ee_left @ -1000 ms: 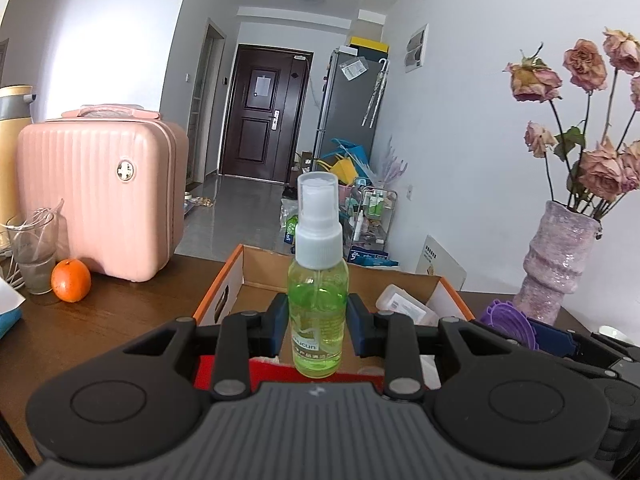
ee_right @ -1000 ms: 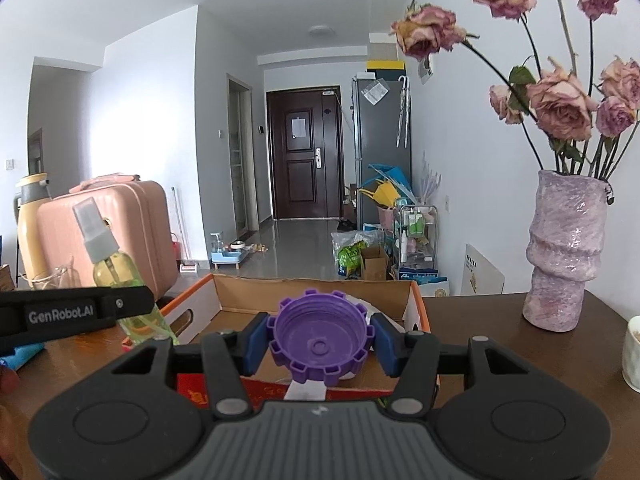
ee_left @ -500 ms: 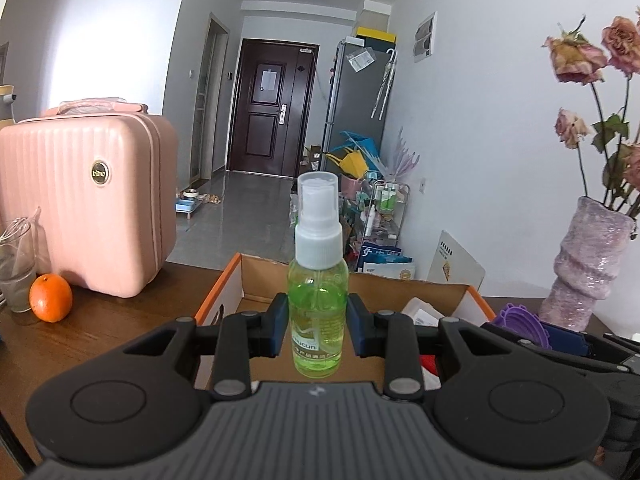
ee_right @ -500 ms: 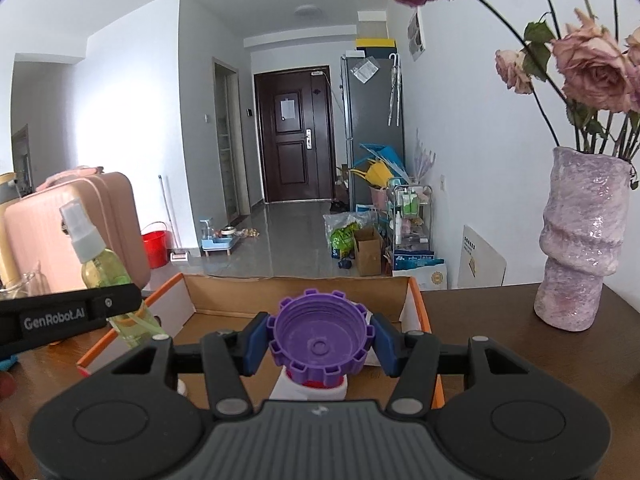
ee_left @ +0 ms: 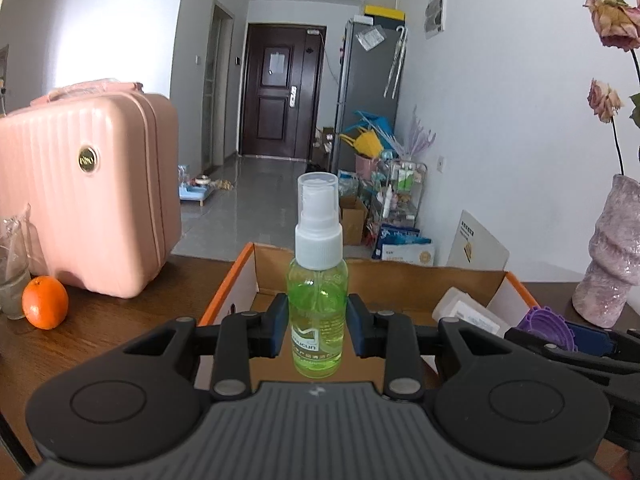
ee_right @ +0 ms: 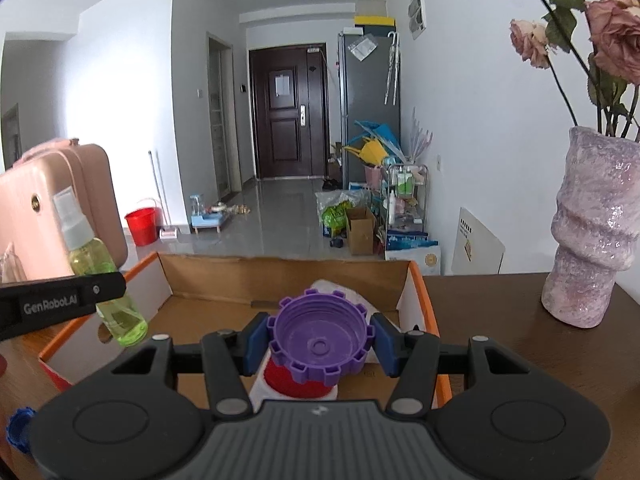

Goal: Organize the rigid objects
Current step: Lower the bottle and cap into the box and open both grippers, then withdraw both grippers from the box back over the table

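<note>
Dark wooden tabotop is replaced: Dark wooden tabletop point(ee_right: 520, 344) carries an open orange-edged cardboard box point(ee_right: 420, 292). Nearest, the left hand-held gripper point(ee_left: 317, 330) is closed on an upright green plastic spray bottle point(ee_left: 317, 300), held above the box's near left corner. The right hand-held gripper point(ee_right: 318, 346) is clamped on a purple ribbed plastic cap point(ee_right: 320, 344) over a red-capped white container point(ee_right: 294, 386) inside. Both are best lowered gently before release, kept clear of the lilac ceramic vase point(ee_right: 592, 236) beyond.

Left gripper point(ee_left: 317, 330) fingers point(ee_left: 276, 330) clamp upright spray bottle point(ee_left: 318, 300) above cardboard box point(ee_left: 424, 280).
</note>
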### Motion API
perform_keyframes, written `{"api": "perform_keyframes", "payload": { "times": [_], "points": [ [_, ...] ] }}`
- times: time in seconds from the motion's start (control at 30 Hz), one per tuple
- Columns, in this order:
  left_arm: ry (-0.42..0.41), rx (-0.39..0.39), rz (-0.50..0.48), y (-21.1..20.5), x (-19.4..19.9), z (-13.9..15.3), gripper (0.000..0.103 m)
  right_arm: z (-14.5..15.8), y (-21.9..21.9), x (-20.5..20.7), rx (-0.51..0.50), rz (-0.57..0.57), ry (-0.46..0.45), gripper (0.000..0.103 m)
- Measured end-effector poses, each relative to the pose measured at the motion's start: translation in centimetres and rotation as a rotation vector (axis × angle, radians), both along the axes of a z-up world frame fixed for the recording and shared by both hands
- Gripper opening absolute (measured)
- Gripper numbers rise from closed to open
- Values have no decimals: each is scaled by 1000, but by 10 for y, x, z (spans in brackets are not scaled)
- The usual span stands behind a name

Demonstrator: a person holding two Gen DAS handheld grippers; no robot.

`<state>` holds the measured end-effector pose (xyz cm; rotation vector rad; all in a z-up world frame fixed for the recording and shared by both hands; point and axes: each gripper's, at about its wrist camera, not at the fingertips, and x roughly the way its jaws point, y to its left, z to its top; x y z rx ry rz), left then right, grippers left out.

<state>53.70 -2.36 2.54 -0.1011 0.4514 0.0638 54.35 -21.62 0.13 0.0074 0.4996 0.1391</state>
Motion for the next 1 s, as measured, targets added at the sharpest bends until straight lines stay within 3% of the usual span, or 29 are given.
{"api": "perform_keyframes", "payload": {
  "times": [0.03, 0.07, 0.1, 0.13, 0.2, 0.37, 1.0],
  "points": [
    [-2, -7, -5, 1, 0, 0, 33, -1, 0, 1, -6, 2, 6, 56],
    [-8, -4, -8, 1, -2, 0, 36, -1, 1, 1, -13, 4, 13, 68],
    [-8, 6, -9, 0, -3, 1, 55, -1, 2, 1, -18, 1, 12, 87],
    [-15, 18, 0, 0, -5, 1, 76, -2, 3, -1, -24, -4, 4, 93],
    [-36, 37, 47, 2, -9, 2, 103, -2, 4, -1, -33, -1, 3, 98],
    [-34, -4, 66, 12, -13, 6, 103, -2, 7, -3, -38, -10, 7, 103],
    [-28, 33, 79, 15, -29, 15, 103, 14, 0, -21, -14, -22, -24, 103]
  ]
}}
